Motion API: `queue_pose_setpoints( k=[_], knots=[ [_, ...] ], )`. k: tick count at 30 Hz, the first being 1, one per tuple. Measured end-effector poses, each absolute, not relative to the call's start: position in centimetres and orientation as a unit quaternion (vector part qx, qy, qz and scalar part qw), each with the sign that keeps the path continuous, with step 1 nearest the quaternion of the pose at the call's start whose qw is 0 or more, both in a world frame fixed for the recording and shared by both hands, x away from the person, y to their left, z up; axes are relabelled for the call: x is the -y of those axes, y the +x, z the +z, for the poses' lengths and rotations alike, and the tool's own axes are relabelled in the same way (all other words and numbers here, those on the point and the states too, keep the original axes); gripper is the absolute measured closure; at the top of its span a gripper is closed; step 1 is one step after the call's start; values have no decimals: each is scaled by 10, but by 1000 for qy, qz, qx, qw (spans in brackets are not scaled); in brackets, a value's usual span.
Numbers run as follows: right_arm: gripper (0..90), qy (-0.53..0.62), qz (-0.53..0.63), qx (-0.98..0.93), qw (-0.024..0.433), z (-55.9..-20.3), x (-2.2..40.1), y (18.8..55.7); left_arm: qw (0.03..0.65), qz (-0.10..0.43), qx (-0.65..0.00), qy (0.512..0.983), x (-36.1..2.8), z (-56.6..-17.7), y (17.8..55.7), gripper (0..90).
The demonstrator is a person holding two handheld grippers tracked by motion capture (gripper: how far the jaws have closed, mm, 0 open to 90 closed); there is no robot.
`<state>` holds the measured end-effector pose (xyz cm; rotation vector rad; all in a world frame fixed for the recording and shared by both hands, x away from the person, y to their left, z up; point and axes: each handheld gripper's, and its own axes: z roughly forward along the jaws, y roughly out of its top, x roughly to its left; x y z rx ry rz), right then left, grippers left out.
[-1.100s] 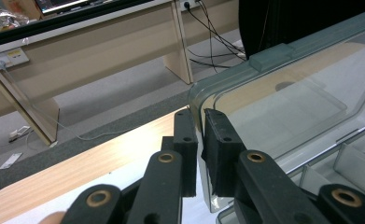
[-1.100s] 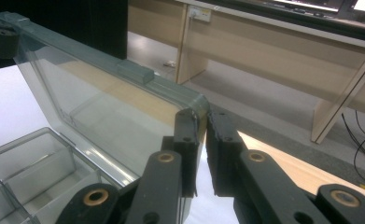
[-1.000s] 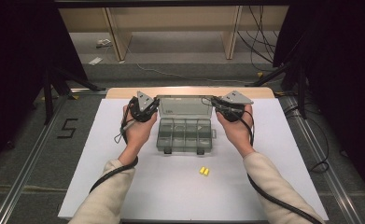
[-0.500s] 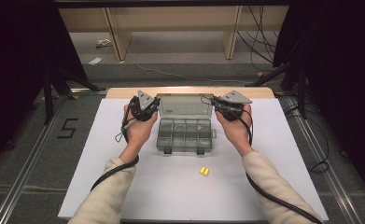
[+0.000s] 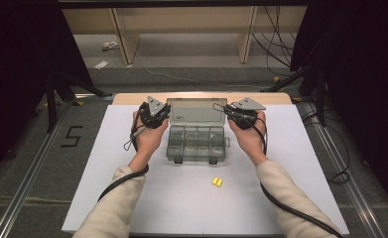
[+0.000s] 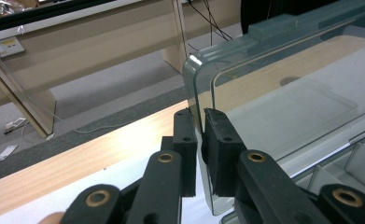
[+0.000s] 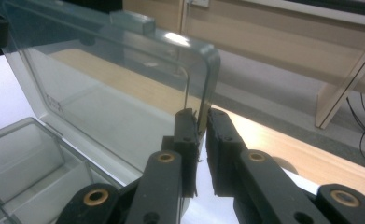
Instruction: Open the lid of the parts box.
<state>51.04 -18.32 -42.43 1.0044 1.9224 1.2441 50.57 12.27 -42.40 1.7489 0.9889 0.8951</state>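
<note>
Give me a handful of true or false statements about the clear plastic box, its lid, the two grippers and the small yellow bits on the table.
1. The lid of the clear plastic compartment box is raised open. True.
2. The left gripper is shut on the lid's side edge. True.
3. The right gripper hangs free, away from the lid. False: its jaws pinch the lid's other side edge.
4. The small yellow pieces lie inside a compartment. False: they lie on the white table top, on the person's side of the box.
5. The compartments look empty. True.
</note>
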Motion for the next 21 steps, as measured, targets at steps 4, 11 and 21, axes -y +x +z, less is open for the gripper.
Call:
queue_pose_setpoints(
  k=[4,11,21],
  knots=[
    [836,385,469,-731,312,-427,183,512,453,363,-400,710,-123,-425,507,829],
    [836,389,465,-733,307,-431,183,516,450,359,-403,711,-123,-426,510,829],
    [835,394,463,-734,301,-435,183,519,445,350,-411,714,-121,-434,516,826]
  ],
)
